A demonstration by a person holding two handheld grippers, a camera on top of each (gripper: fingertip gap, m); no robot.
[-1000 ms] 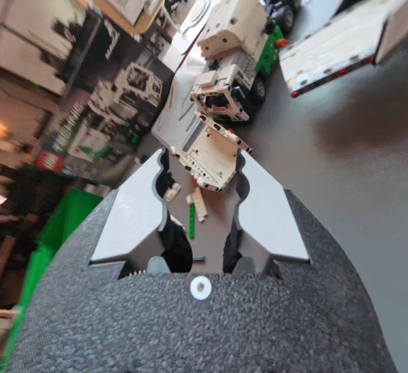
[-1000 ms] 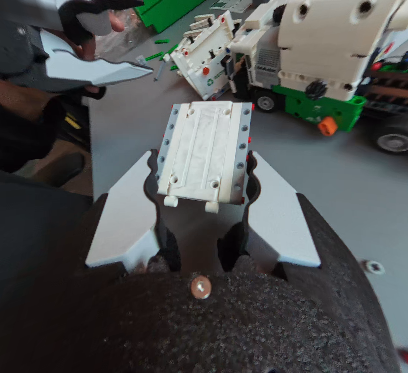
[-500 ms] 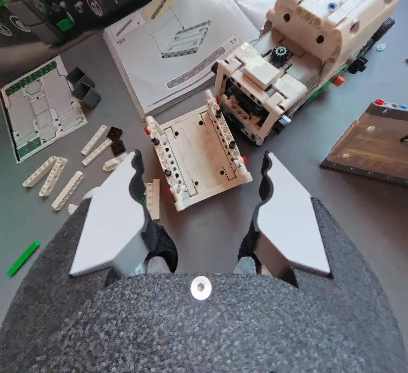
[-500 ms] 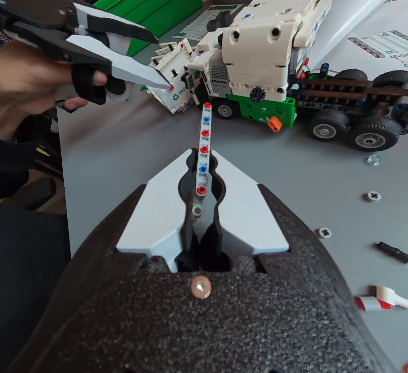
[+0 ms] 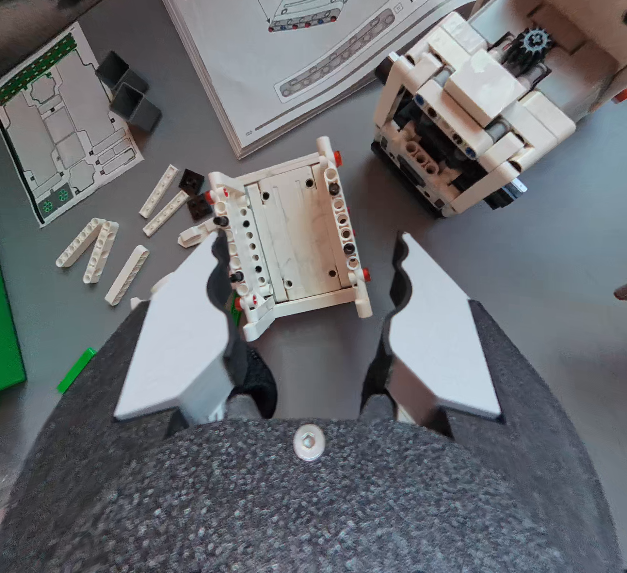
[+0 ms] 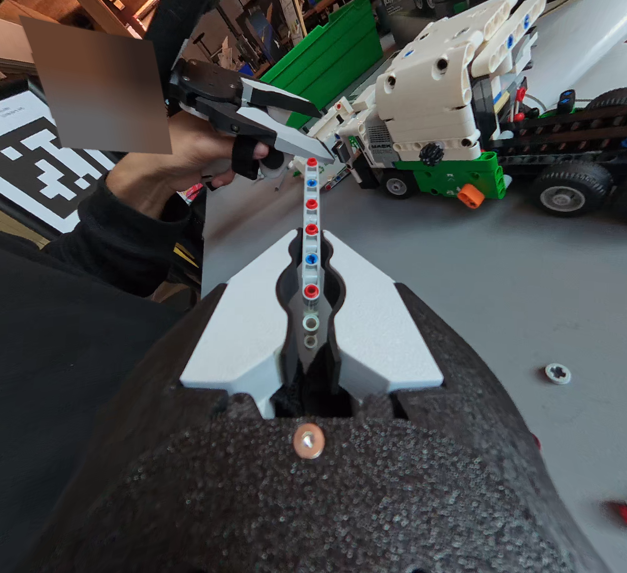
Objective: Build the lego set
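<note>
1. Currently, the left tool (image 5: 307, 271) is wide open and holds nothing; the white panel frame (image 5: 290, 238) lies on the grey worktop (image 5: 509, 285) between its fingers.
2. The right tool (image 6: 310, 251) is closed on a grey panel (image 6: 311, 244), seen edge-on, with red and blue pins.
3. The truck (image 6: 441, 136) stands just beyond the panel frame; the open booklet (image 5: 288, 31) lies beside the truck.

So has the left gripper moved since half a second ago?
Yes. The left gripper has closed in on the white panel assembly: against the open instruction booklet, its left finger now reaches alongside the panel's left edge. Jaws open.
</note>
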